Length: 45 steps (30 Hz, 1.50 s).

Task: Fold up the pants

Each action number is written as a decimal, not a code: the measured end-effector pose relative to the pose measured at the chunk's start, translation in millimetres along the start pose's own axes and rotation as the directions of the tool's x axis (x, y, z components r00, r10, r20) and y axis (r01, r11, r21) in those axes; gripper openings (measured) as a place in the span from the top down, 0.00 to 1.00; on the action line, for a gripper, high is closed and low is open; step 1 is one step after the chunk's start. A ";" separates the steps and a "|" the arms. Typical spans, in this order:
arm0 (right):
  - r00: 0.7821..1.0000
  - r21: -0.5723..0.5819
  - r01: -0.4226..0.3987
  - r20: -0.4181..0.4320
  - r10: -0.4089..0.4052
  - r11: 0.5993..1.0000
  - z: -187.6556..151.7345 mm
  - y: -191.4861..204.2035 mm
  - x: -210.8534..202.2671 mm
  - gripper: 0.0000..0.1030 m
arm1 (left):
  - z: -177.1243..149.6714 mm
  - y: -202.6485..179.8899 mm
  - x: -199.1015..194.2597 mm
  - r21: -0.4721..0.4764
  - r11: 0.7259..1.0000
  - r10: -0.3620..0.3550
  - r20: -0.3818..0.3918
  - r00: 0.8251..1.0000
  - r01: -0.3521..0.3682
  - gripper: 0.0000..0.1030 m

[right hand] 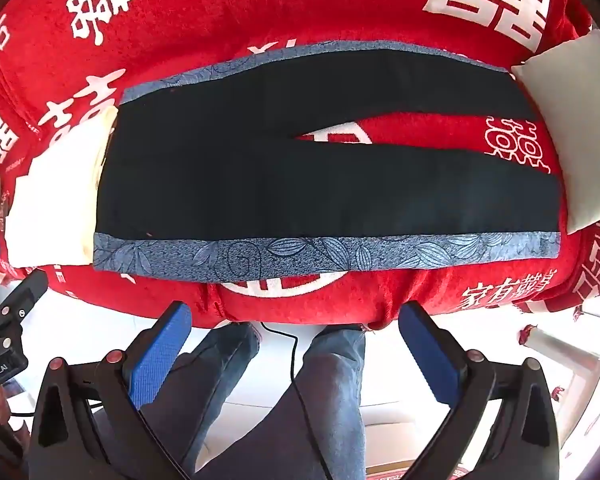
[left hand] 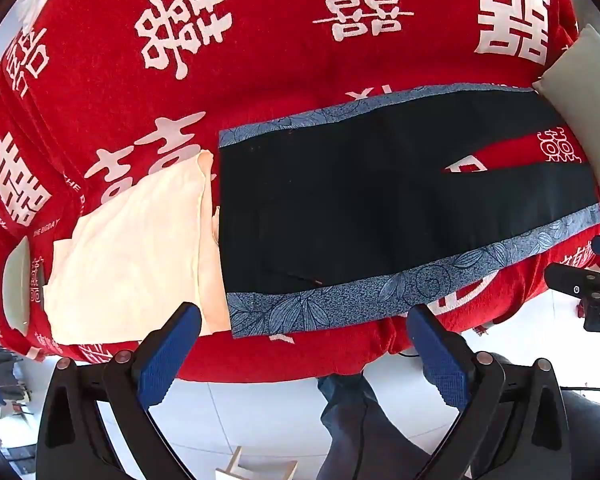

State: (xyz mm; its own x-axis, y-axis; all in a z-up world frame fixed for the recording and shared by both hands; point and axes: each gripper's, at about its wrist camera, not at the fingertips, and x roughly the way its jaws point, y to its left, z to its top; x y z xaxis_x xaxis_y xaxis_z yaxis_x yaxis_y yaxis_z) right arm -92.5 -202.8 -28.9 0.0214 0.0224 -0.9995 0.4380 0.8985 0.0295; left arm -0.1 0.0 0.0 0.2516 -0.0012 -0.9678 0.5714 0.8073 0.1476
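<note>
Black pants with blue leaf-patterned side stripes lie flat and spread on the red cloth, waist to the left, legs splayed apart to the right; they also show in the right wrist view. My left gripper is open and empty, hovering just off the pants' near edge by the waist. My right gripper is open and empty, held over the table's front edge, short of the near leg's stripe.
A cream folded garment lies left of the waist, touching it. A pale folded cloth lies at the right by the leg ends. The red tablecloth with white characters covers the table. The person's legs stand below the front edge.
</note>
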 end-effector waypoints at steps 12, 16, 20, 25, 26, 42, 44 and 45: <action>1.000 0.010 0.010 0.008 -0.010 1.000 2.3 -2.7 -1.3 0.00 | 3.5 11.0 -1.1 -0.032 0.999 0.010 -0.006 1.000 -0.010 0.00; 1.000 0.000 0.017 -0.006 -0.017 1.000 4.0 0.2 1.4 0.00 | 2.4 14.9 2.7 -0.054 0.998 0.015 -0.030 0.999 -0.016 0.00; 1.000 -0.014 0.020 0.000 -0.020 1.000 5.8 2.9 0.8 0.00 | 1.9 15.8 4.4 -0.065 0.998 0.021 -0.041 0.999 -0.024 0.00; 1.000 -0.001 0.018 -0.002 -0.018 1.000 8.8 0.6 1.3 0.00 | 2.6 15.1 3.0 -0.062 0.997 0.035 -0.002 0.999 -0.035 0.00; 1.000 0.000 0.017 -0.002 -0.017 1.000 9.5 0.6 1.5 0.00 | 2.5 15.8 3.2 -0.063 0.998 0.027 -0.005 1.000 -0.028 0.00; 1.000 -0.018 -0.004 0.000 0.004 1.000 19.4 -2.4 3.2 0.00 | 7.7 13.4 6.5 -0.077 0.996 0.036 -0.028 0.999 -0.038 0.00; 1.000 -0.022 -0.009 0.002 0.009 1.000 20.8 -5.0 2.9 0.00 | 9.0 11.0 8.0 -0.083 0.996 0.035 -0.037 0.999 -0.038 0.00; 1.000 -0.022 -0.012 0.003 0.012 1.000 21.9 -6.6 2.6 0.00 | 9.8 9.6 8.4 -0.088 0.995 0.035 -0.040 0.999 -0.038 0.00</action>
State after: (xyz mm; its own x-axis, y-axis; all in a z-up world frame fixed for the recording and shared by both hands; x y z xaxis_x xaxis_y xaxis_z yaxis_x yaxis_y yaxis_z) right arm -75.7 -218.3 -31.6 0.0288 0.0316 -0.9991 0.4177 0.9077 0.0408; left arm 15.1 2.0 -4.7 0.2402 0.0506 -0.9694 0.4904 0.8555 0.1662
